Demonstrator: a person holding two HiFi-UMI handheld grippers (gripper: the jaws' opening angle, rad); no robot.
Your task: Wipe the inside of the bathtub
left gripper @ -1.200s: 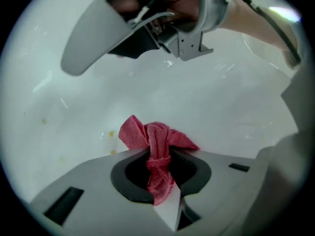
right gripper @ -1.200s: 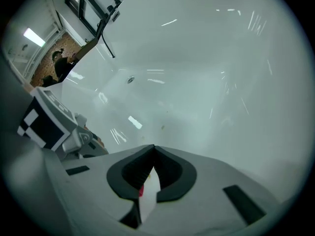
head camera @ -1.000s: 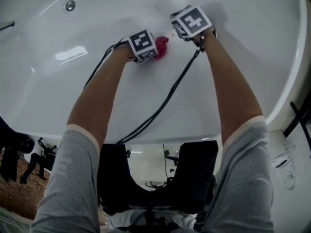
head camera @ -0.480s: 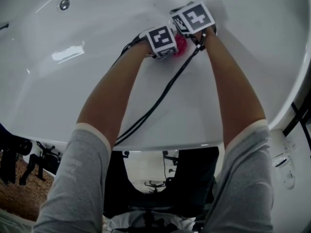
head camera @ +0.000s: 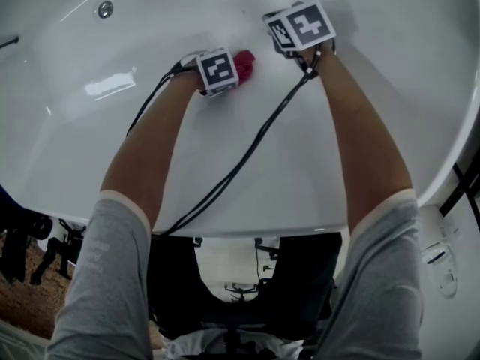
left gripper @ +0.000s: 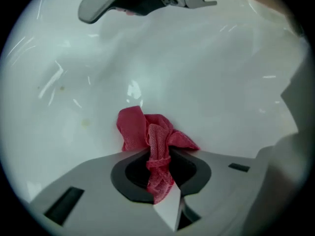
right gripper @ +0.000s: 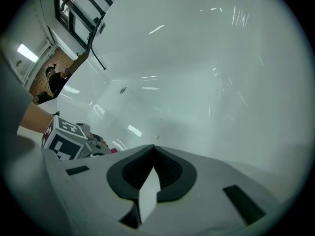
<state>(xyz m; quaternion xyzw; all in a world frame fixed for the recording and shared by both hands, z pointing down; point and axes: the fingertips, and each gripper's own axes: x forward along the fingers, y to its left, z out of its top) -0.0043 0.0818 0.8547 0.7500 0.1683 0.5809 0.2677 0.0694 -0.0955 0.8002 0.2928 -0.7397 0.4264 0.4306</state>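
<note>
A crumpled red cloth (left gripper: 150, 134) is pinched between the jaws of my left gripper (left gripper: 158, 157) and pressed against the white inner wall of the bathtub (left gripper: 206, 77). In the head view the left gripper (head camera: 223, 69) sits low in the tub with the red cloth (head camera: 245, 63) sticking out to its right. My right gripper (head camera: 300, 27) rests a little farther up and to the right, jaws shut with nothing between them. In the right gripper view its jaws (right gripper: 153, 154) meet in front of the bare tub wall (right gripper: 206, 73), and the left gripper's marker cube (right gripper: 63, 140) shows at lower left.
A round chrome fitting (head camera: 105, 9) sits on the tub's far left wall. Black cables (head camera: 247, 156) run from both grippers back over the tub's near rim (head camera: 247, 227). A dark tap and window frame (right gripper: 81, 14) show beyond the tub. White fixtures (head camera: 442, 253) stand at right.
The left gripper with the red cloth has slid back to the left along the tub wall, away from the right gripper. The right gripper has stayed in place.
</note>
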